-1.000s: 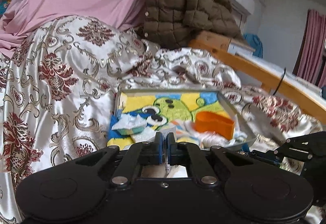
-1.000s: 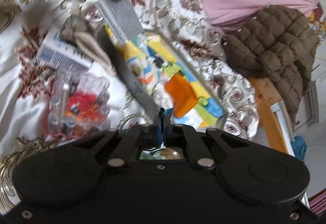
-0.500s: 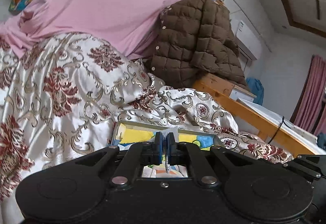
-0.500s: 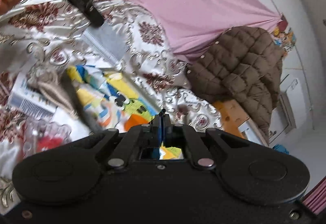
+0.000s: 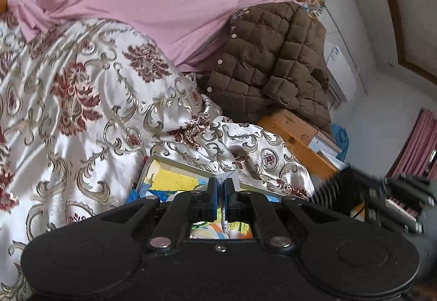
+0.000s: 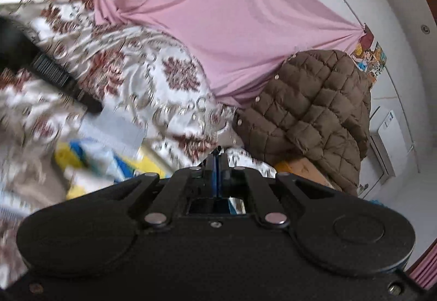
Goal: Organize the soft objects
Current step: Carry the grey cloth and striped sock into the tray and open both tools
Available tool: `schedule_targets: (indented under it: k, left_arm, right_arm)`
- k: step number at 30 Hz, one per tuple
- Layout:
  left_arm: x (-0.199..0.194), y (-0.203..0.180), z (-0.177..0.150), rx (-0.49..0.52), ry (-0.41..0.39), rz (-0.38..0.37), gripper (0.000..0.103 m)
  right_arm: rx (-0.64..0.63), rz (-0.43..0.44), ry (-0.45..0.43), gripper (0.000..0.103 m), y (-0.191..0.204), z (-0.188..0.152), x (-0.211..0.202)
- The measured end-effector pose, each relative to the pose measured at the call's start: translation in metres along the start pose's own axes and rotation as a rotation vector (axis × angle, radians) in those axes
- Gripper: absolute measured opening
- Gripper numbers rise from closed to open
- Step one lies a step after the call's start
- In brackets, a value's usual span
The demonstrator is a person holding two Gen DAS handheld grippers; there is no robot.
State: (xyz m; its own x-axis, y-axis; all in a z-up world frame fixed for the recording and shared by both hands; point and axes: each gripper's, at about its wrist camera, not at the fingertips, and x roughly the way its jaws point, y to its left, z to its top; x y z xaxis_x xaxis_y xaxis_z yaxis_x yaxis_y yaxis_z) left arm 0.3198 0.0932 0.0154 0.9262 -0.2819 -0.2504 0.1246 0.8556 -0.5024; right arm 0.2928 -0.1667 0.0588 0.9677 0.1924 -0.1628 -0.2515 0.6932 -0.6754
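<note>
A shallow grey-rimmed box [image 5: 174,162] lies on the bed, with yellow, blue and green soft cloth [image 5: 166,178] inside. My left gripper [image 5: 221,183] hovers over its near side, shut on a thin grey flap [image 5: 226,178] whose edge pokes out between the fingers. In the right wrist view this grey flap [image 6: 117,129] hangs blurred from the left gripper [image 6: 92,108] above the colourful cloth [image 6: 82,161]. My right gripper [image 6: 217,151] is shut with nothing seen between its fingers. It also shows blurred at the right edge, right gripper [image 5: 382,197].
A floral satin quilt [image 5: 82,98] is heaped to the left and behind the box. A brown quilted jacket [image 5: 273,66] rests on the wooden bed frame [image 5: 295,134]. A pink sheet [image 5: 164,0] hangs on the wall, with a pink curtain [image 5: 420,145] at far right.
Both views have tipped upward, so the box has sunk towards the bottom and the orange item is out of sight. The right gripper has risen. Both grippers stay shut.
</note>
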Motion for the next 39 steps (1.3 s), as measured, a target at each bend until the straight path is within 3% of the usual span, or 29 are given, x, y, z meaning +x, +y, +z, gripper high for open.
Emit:
schedule_targets:
  k: [4, 13, 25, 33, 36, 39]
  left_arm:
    - [0.003, 0.013, -0.003, -0.044, -0.004, -0.005, 0.004]
    - [0.025, 0.022, -0.013, 0.005, 0.045, 0.056, 0.004]
    - [0.060, 0.027, -0.028, 0.033, 0.192, 0.048, 0.004]
    - [0.071, 0.022, -0.038, 0.088, 0.254, 0.075, 0.005]
    - [0.070, 0.021, -0.037, 0.091, 0.255, 0.077, 0.008]
    - [0.069, 0.019, -0.036, 0.098, 0.253, 0.086, 0.017]
  right_arm:
    - [0.007, 0.003, 0.001, 0.000, 0.000, 0.018, 0.028]
    - [0.050, 0.018, 0.075, 0.000, 0.017, 0.018, 0.072]
    - [0.166, 0.073, 0.258, 0.000, 0.037, -0.059, 0.113]
    - [0.184, 0.080, 0.317, 0.000, 0.047, -0.087, 0.124]
    - [0.214, 0.078, 0.328, 0.000, 0.045, -0.097, 0.122]
    - [0.244, 0.077, 0.331, 0.004, 0.033, -0.101, 0.117]
